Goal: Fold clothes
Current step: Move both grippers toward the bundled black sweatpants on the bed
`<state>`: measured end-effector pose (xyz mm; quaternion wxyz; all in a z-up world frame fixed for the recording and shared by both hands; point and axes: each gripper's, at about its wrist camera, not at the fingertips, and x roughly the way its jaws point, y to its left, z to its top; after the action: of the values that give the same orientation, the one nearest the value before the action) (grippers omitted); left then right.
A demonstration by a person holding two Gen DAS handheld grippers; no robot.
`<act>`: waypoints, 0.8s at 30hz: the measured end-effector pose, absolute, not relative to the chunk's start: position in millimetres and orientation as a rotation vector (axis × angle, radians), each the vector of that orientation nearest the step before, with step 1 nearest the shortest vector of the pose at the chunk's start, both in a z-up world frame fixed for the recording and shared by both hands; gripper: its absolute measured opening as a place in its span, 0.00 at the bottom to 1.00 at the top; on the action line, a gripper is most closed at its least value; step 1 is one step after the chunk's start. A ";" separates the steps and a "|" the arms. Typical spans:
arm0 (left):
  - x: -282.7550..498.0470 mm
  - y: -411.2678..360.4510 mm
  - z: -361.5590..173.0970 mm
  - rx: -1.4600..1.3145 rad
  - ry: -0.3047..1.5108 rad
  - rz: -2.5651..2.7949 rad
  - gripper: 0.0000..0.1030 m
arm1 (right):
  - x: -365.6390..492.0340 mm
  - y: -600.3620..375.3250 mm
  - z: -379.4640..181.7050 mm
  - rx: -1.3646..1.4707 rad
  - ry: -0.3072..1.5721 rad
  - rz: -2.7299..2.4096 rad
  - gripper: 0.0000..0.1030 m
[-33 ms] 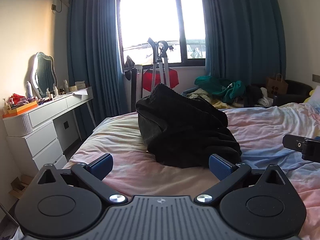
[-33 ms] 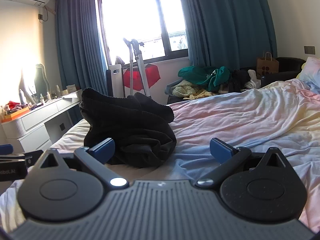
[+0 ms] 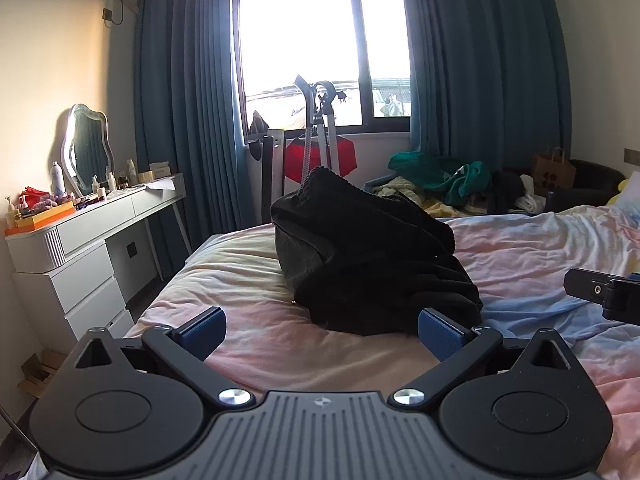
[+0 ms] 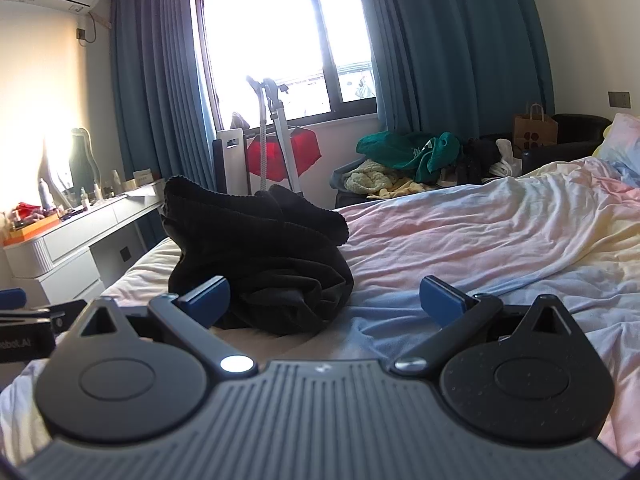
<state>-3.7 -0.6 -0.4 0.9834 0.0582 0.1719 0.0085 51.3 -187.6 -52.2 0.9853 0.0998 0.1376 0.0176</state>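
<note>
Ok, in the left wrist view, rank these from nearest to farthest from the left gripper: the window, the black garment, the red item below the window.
From the left gripper:
1. Black garment, bunched on the bed just ahead, slightly right.
2. Red item, past the bed's far edge, below the sill.
3. Window, in the far wall, centre.

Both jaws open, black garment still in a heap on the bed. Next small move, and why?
Probably ease the left gripper forward to pinch the near edge of the black garment. It lies bunched on the bed, unfolded; both the left and the right gripper hang open and empty, the left more squarely facing it.
</note>
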 end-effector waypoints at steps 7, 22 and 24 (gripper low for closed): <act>-13.8 -7.6 -5.5 0.129 0.345 0.018 1.00 | 52.0 -183.0 -56.4 0.192 0.285 0.013 1.00; -15.4 -11.6 -14.4 0.134 0.362 0.035 1.00 | 47.6 -195.6 -57.3 0.224 0.282 -0.005 1.00; -16.0 -9.9 -14.3 0.129 0.361 0.036 1.00 | 47.0 -195.0 -56.0 0.225 0.279 -0.003 1.00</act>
<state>-16.0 -9.9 -14.3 0.9815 0.0640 0.1793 0.0178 47.0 -195.0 -56.0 0.9839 0.1121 0.1389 -0.0016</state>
